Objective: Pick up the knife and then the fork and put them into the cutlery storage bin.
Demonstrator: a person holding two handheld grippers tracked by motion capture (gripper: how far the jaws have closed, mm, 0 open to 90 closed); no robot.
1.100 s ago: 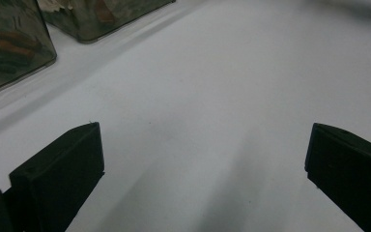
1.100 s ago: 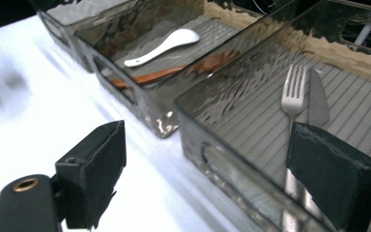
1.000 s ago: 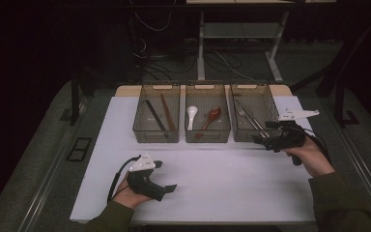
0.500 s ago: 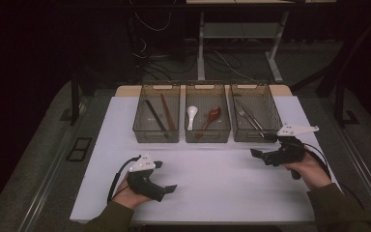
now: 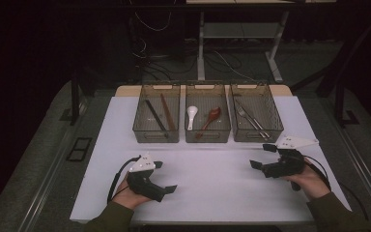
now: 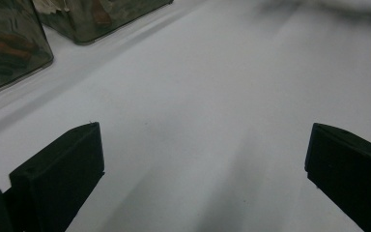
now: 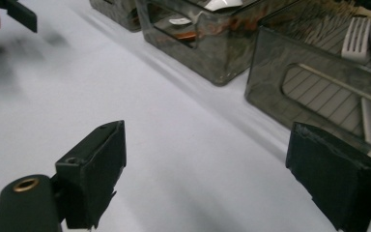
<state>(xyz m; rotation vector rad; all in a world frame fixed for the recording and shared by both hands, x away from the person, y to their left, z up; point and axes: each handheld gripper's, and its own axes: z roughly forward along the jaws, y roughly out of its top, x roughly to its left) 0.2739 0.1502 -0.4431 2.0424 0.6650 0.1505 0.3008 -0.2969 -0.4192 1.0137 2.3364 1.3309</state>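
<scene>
The right gripper [image 5: 263, 155] has pulled back from the right bin [image 5: 256, 114] toward the lower right of the frame, jaws spread and holding nothing. The left gripper [image 5: 165, 177] rests at lower left, also spread. The fork [image 5: 245, 117] lies in the right bin.

A white table [image 5: 212, 193] carries three smoky clear bins in a row along its far edge: the left bin [image 5: 156, 129], the middle bin [image 5: 207, 133], and the right bin [image 5: 257, 131].
</scene>
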